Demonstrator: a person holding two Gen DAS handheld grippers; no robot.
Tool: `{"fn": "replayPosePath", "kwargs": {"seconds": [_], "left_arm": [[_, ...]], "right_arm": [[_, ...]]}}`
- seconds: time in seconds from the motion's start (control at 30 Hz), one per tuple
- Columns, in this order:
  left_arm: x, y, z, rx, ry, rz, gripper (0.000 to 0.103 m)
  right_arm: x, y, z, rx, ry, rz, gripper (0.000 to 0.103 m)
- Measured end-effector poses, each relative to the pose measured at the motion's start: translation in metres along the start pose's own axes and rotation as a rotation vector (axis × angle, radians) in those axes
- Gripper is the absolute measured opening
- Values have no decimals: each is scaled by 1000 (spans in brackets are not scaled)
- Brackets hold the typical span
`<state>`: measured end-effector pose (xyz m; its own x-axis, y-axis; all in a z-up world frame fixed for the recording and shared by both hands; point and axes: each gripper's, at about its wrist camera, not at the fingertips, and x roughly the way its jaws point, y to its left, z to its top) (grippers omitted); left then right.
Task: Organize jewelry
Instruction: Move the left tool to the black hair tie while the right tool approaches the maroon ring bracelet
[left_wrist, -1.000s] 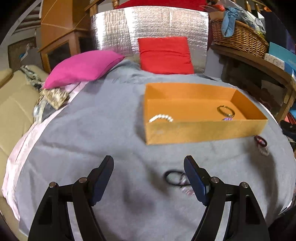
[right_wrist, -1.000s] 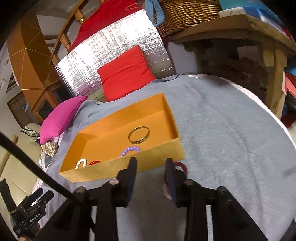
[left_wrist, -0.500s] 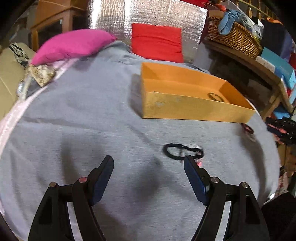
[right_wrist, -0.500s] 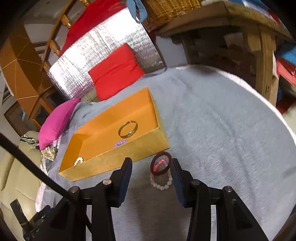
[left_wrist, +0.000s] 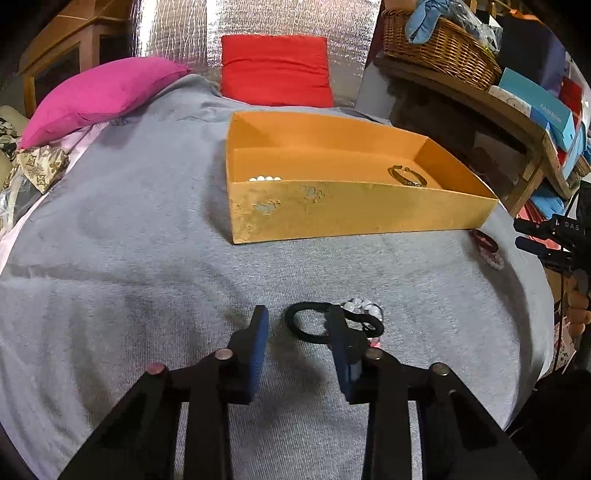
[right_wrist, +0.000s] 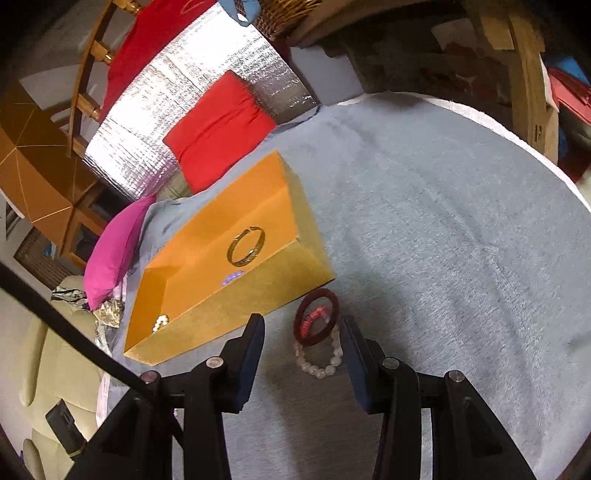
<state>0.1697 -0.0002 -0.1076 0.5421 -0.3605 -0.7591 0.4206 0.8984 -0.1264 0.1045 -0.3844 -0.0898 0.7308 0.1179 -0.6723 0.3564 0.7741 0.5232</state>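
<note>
In the left wrist view a black elastic band (left_wrist: 306, 326) with clear beads (left_wrist: 364, 307) lies on the grey cloth. My left gripper (left_wrist: 297, 326) is low over it and its jaws are closing. The band's left loop is between the fingers, and the left pad stands apart from it. In the right wrist view a dark red bangle (right_wrist: 316, 316) and a white bead bracelet (right_wrist: 320, 363) lie between the fingers of my right gripper (right_wrist: 303, 330), untouched by the pads. The orange box (left_wrist: 332, 216) (right_wrist: 236, 308) holds a gold bangle (right_wrist: 245, 246), pearls (left_wrist: 265, 178) and purple beads (right_wrist: 232, 277).
A pink cushion (left_wrist: 96, 92) and a red cushion (left_wrist: 277, 70) lie beyond the box against a silver foil panel (left_wrist: 177, 33). A wooden shelf with a wicker basket (left_wrist: 439, 48) stands at the right. The other gripper and a hand (left_wrist: 576, 295) show at the right edge.
The left gripper's jaws narrowed a lot and it dropped closer to the black band. The right gripper came down, bringing the red bangle and bead bracelet between its fingers.
</note>
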Motion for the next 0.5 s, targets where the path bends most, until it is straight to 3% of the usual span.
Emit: {"fn": "replayPosePath", "kwargs": {"seconds": [0.1, 0.27, 0.43, 0.5], "left_arm": [[5, 3, 0, -6, 18, 0, 26], [11, 0, -2, 7, 42, -6, 26], [16, 3, -2, 1, 59, 0, 26], [18, 4, -1, -7, 64, -7, 26]], "right_arm": [[10, 1, 2, -14, 17, -22, 38], [32, 4, 1, -42, 52, -91, 38], [49, 8, -2, -78, 85, -134, 15], [49, 12, -4, -101, 74, -154, 11]]}}
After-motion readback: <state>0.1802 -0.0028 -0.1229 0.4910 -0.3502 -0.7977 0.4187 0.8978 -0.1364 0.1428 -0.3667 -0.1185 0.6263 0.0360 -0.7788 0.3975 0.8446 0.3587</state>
